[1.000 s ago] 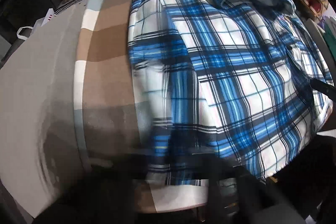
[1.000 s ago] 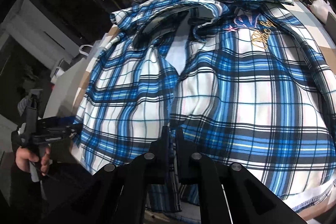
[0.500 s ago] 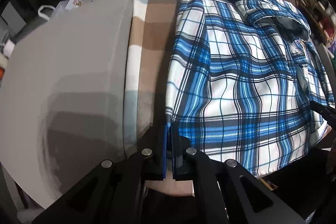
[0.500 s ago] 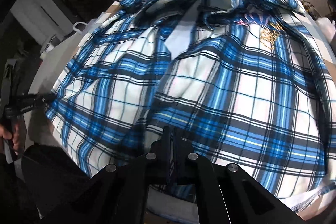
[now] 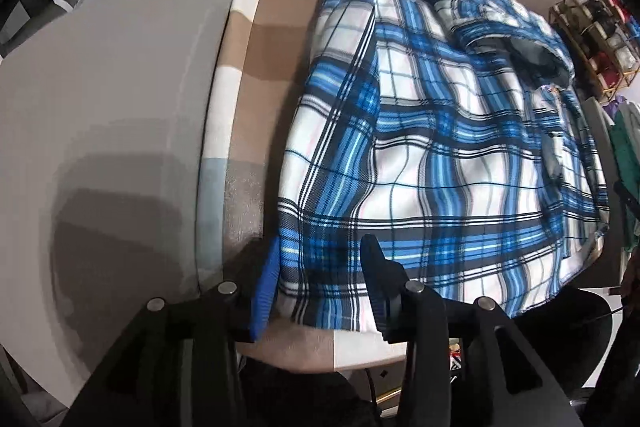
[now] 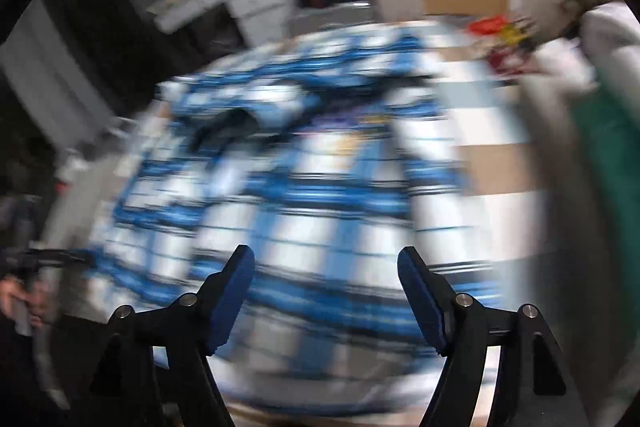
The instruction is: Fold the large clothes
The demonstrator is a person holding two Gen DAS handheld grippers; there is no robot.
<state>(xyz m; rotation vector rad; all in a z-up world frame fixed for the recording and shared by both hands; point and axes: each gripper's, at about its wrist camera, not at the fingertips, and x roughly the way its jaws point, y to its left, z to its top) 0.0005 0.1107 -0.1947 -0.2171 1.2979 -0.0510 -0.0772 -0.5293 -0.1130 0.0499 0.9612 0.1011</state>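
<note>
Large blue, white and black plaid flannel shirt [image 5: 440, 147] lies spread on the tan-and-cream checked cloth [image 5: 272, 39] that covers the grey desk [image 5: 120, 99], hem at the near edge, collar end at the far end. Long axis runs from the near edge away toward the far end of the desk; collar and bunched sleeve fabric point away from both cameras. Left gripper [image 5: 320, 279]: jaws have just been opening and stand partly apart; the near left hem corner sits between them, touching the blue pad on the left side but not pinched. Right gripper [image 6: 326, 291]: jaws have just been opening too, now wide, nothing between them, shirt below and beyond; the right wrist view is heavily motion-blurred, so fine detail is lost. Risks, as I judge them: the hem overhangs the near edge slightly, so the released corner may slide off or curl; the front panels look rumpled near the collar, and a fold made over that would trap creases; a regrasp with the right jaws while the view blurs could catch one layer only, skewing the fold line.
</note>
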